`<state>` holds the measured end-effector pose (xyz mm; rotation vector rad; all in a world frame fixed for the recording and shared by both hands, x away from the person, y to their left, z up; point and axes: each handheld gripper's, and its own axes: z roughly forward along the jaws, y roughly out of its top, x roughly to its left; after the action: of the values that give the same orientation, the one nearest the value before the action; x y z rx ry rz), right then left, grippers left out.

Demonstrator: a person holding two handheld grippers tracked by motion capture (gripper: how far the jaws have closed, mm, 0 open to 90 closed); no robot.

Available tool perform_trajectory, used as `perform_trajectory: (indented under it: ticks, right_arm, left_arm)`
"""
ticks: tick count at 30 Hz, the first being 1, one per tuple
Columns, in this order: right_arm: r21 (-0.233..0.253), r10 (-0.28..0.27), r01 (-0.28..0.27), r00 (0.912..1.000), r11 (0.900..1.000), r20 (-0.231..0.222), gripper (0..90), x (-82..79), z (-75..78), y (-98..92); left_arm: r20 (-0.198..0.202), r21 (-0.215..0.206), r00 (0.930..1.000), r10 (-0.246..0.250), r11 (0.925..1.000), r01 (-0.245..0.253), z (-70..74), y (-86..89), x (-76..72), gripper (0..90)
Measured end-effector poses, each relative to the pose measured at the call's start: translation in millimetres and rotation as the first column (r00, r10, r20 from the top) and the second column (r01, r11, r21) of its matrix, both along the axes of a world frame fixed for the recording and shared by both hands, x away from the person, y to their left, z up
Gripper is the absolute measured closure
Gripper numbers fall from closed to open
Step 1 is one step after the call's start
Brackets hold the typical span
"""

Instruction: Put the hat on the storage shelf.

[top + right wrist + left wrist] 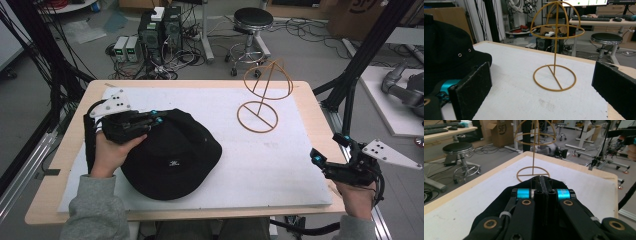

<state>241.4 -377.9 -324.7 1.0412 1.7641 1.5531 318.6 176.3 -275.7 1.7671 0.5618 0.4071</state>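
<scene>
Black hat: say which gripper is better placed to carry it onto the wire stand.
Left. The left gripper is already shut on the black hat. The right gripper sits open at the table's near right edge, off the hat, holding nothing. The wire stand stands bare.

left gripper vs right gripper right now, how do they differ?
The left gripper has its jaws pressed together on the black cap; the right gripper has its jaws spread wide and holds nothing. The left one sits over the cap at the white mat's left side; the right one hovers at the table's right edge, apart from the wire hat stand. Both are hand-held and black with blue accents.
</scene>
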Motion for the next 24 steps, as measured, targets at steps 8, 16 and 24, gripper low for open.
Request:
perform_trajectory:
  ticks: [8,16,24]
  right_arm:
    - [0.005,-0.004,0.004,1.0,1.0,-0.001,2.4,3.8,-3.1,-4.5]
    - [0.029,0.0,0.0,1.0,1.0,-0.001,2.4,7.9,-4.1,-7.4]
    - [0.045,0.002,-0.001,0.9999,0.999,-0.012,2.3,19.9,-9.5,-12.5]
  left_arm:
    - [0.018,0.009,0.9989,-0.042,0.9991,0.042,28.6,-18.7,7.1,89.4]
    - [0.027,-0.025,0.9977,-0.062,0.9977,0.063,54.7,-31.9,17.1,89.5]
    - [0.042,-0.004,0.9973,-0.061,0.9981,0.061,77.9,-45.5,31.0,89.4]
